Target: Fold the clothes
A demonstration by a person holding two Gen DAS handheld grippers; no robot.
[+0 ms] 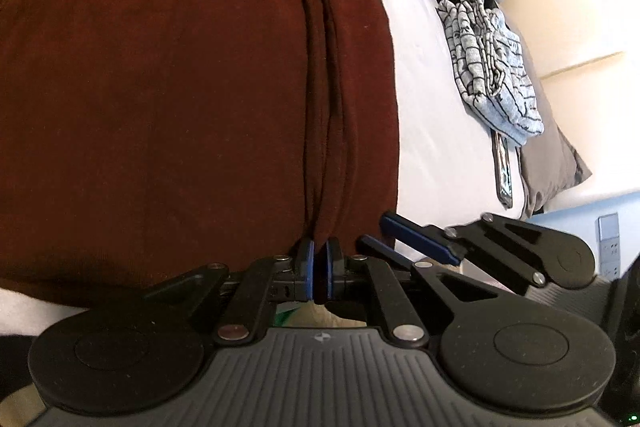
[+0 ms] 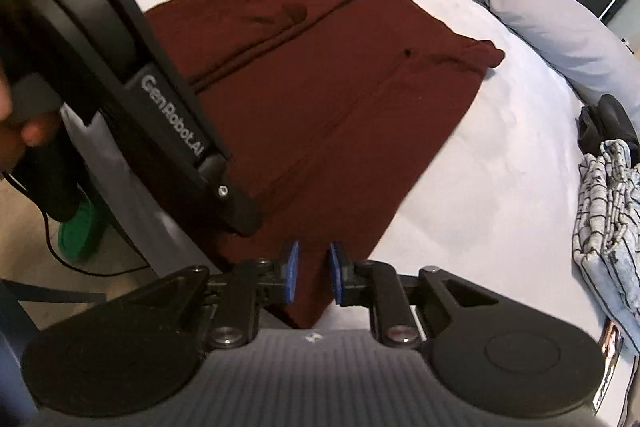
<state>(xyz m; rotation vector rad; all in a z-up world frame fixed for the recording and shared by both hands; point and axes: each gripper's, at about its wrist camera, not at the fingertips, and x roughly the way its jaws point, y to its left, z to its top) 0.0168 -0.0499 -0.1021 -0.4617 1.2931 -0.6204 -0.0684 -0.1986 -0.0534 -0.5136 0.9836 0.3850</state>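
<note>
jaws of the left gripper [image 1: 319, 269] are pinched together on a fold at the near edge of the maroon garment [image 1: 180, 87], spread on the white bed [image 1: 440, 107]. right wrist view: right gripper [image 2: 313, 273] clamps the garment's near corner; grey pillow [image 2: 540, 11] beyond.

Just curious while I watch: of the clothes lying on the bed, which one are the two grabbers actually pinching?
The dark red garment, spread flat. The left gripper and right gripper pinch its near edge. The grey patterned clothes lie bunched and untouched.
</note>
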